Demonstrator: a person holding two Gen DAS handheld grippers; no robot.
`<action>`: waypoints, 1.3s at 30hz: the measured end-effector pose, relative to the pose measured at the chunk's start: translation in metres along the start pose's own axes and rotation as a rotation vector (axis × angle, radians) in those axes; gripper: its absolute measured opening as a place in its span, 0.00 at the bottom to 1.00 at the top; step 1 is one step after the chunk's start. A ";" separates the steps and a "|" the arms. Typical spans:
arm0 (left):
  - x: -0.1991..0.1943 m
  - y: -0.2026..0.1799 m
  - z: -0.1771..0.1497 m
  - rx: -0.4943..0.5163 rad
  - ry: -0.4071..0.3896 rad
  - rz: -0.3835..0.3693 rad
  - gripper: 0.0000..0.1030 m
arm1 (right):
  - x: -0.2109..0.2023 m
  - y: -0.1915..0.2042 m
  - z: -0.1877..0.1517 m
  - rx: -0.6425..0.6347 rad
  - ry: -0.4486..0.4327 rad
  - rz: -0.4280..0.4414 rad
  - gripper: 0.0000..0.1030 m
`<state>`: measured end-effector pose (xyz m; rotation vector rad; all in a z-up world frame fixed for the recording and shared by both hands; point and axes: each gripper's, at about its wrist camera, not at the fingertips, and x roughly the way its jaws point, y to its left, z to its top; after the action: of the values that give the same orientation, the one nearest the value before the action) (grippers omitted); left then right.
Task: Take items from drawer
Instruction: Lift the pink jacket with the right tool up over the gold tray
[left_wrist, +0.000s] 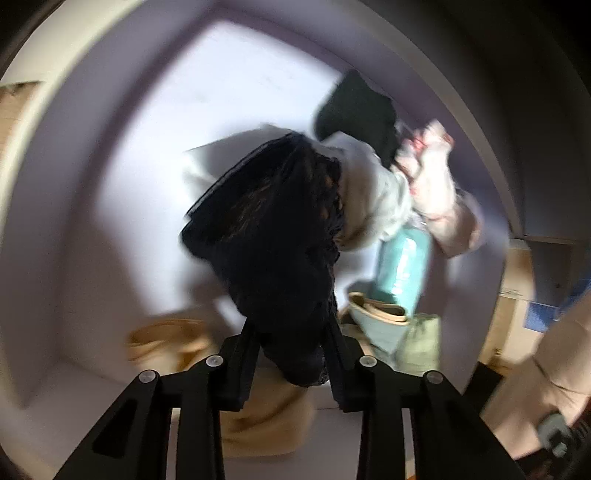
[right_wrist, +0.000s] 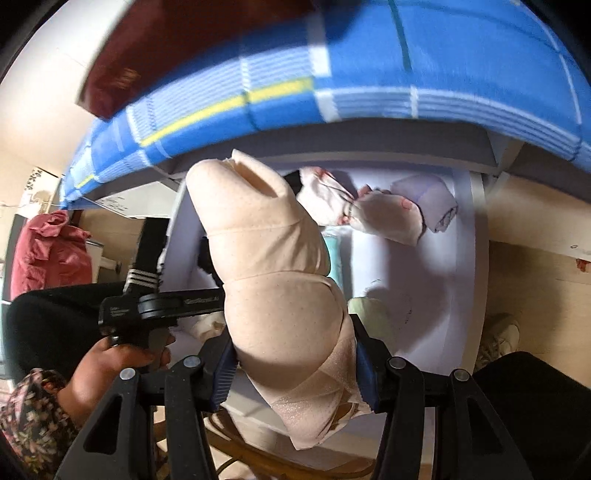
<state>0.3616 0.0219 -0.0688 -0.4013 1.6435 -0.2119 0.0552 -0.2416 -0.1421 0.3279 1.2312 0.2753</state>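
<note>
Left wrist: left tongs (left_wrist: 288, 354) clenched on black lace garment (left_wrist: 273, 236), right tongs (right_wrist: 295, 373) on beige undergarment (right_wrist: 269, 266), both liable to snag the drawer (right_wrist: 476, 258) rim.

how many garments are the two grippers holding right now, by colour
black lace garment, in the left gripper: 1
beige smooth fabric garment, in the right gripper: 1
total: 2
</note>
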 end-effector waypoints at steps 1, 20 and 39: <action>-0.005 0.004 -0.002 0.003 -0.006 0.023 0.31 | -0.005 0.003 -0.002 -0.002 -0.005 0.013 0.53; 0.001 0.013 -0.005 0.041 -0.003 0.124 0.31 | -0.132 0.048 0.064 0.057 -0.180 0.292 0.53; 0.036 0.007 0.005 0.049 0.007 0.120 0.31 | -0.101 0.013 0.243 0.348 -0.270 0.018 0.53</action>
<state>0.3626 0.0152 -0.1052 -0.2640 1.6603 -0.1630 0.2542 -0.2913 0.0233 0.6555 1.0064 0.0265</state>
